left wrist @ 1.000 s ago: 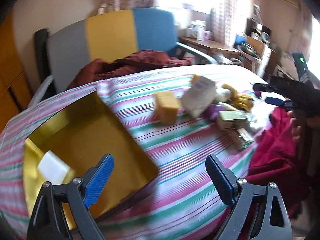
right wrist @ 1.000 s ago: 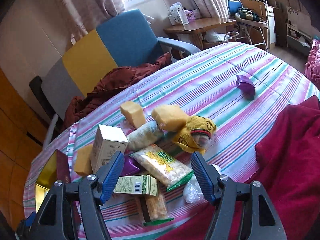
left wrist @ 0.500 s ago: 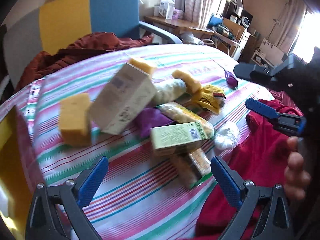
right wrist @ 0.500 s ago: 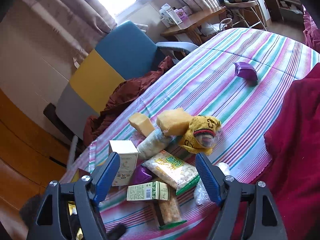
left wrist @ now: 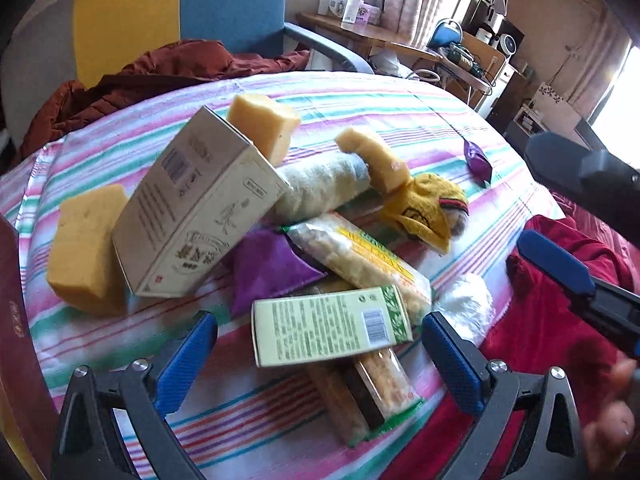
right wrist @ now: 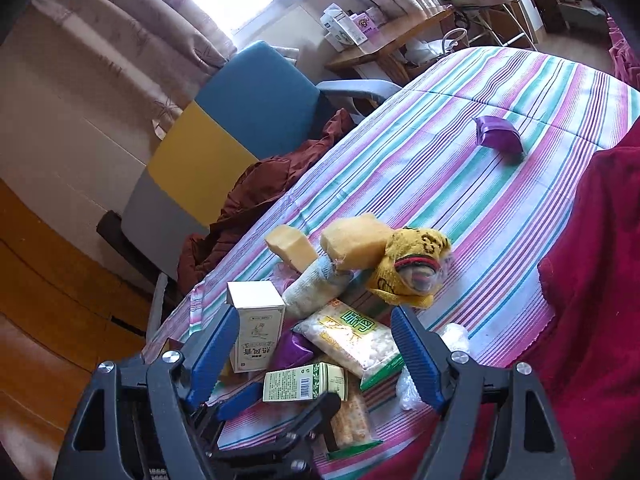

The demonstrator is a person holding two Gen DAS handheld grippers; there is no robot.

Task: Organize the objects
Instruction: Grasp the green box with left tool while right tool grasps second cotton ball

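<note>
A pile of objects lies on the striped tablecloth [left wrist: 400, 120]. A small green and white carton [left wrist: 332, 326] lies between the tips of my open left gripper [left wrist: 318, 344]. Behind it are a tall beige box [left wrist: 196, 216], yellow sponges [left wrist: 86, 248], a purple pouch [left wrist: 268, 268], a snack bag [left wrist: 360, 260], a rolled towel [left wrist: 320, 188] and a yellow knit hat [left wrist: 432, 208]. My right gripper [right wrist: 314, 348] is open and empty above the pile, over the same carton [right wrist: 304, 382] and snack bag [right wrist: 352, 340]. It also shows at the right of the left wrist view [left wrist: 556, 264].
A second purple pouch [right wrist: 498, 138] lies alone farther out on the cloth. A red cloth [right wrist: 592, 280] covers the table's right side. A dark red box edge [left wrist: 16, 340] stands at the far left. A blue and yellow chair [right wrist: 240, 120] with a brown coat stands behind.
My left gripper has swung right from the gold box to the pile and closed in on the green carton. My right gripper has risen and tilted; the left gripper now shows beneath it.
</note>
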